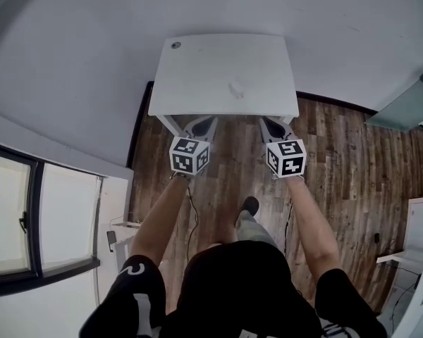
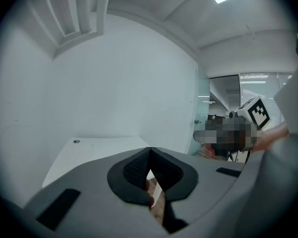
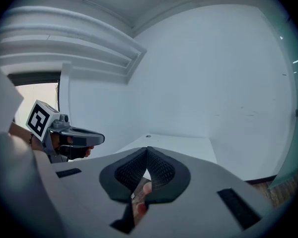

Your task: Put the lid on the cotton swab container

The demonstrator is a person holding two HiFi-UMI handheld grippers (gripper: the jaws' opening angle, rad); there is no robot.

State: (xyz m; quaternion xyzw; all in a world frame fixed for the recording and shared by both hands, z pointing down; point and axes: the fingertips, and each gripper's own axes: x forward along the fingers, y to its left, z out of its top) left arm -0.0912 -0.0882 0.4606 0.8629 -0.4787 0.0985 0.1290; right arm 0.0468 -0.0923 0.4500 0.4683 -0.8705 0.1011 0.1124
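A white bench [image 1: 218, 69] stands against a pale wall [image 1: 70, 55] on a brown wooden floor [image 1: 345, 160]. Near its far left corner there is a small round dark mark [image 1: 175, 45].

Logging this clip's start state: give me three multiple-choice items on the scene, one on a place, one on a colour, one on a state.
1. In the head view, where on the table is the dark round spot?
A. far left corner
B. middle
C. near right corner

2. What colour is the table top?
A. black
B. white
C. red

3. How are the left gripper and right gripper?
A. both open
B. both shut, empty
C. right shut on a lid

Key:
1 A, the spot sits by the far left corner.
2 B, the top is plain white.
3 B, each gripper view shows the fingers together with nothing between them.
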